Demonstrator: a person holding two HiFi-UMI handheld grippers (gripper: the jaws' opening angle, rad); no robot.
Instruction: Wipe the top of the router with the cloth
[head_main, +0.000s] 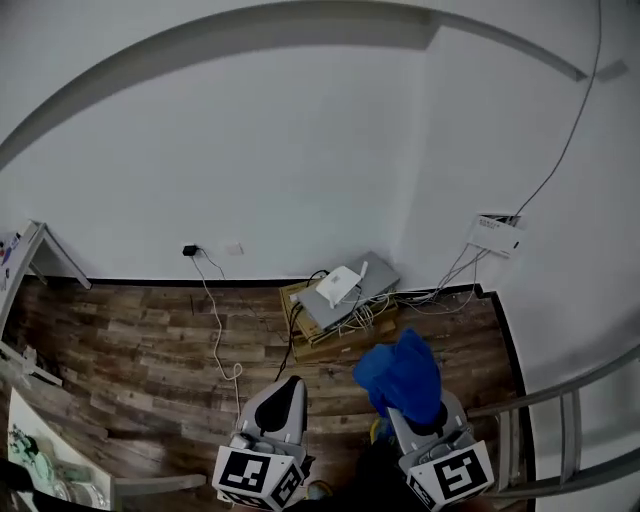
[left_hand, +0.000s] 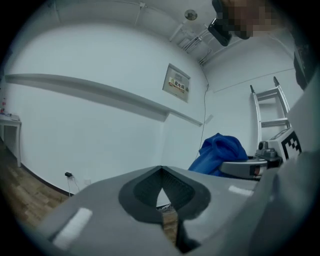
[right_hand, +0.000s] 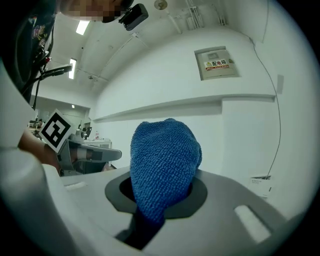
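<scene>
A white router (head_main: 340, 284) lies on a grey flat box (head_main: 372, 280) on the wooden floor by the wall, far ahead of both grippers. My right gripper (head_main: 407, 397) is shut on a blue cloth (head_main: 402, 373), which bunches up above its jaws; in the right gripper view the blue cloth (right_hand: 164, 162) fills the space between them. My left gripper (head_main: 290, 385) is held low beside it with its jaws shut and nothing in them. In the left gripper view the jaws meet at the tip (left_hand: 161, 171), and the cloth (left_hand: 220, 153) shows to the right.
Cables (head_main: 218, 320) run from a wall plug (head_main: 189, 250) across the floor to the router. A cardboard piece (head_main: 335, 338) lies under the grey box. A wall box (head_main: 495, 233) hangs on the right. A ladder (head_main: 560, 400) stands at right, a table edge (head_main: 35, 250) at left.
</scene>
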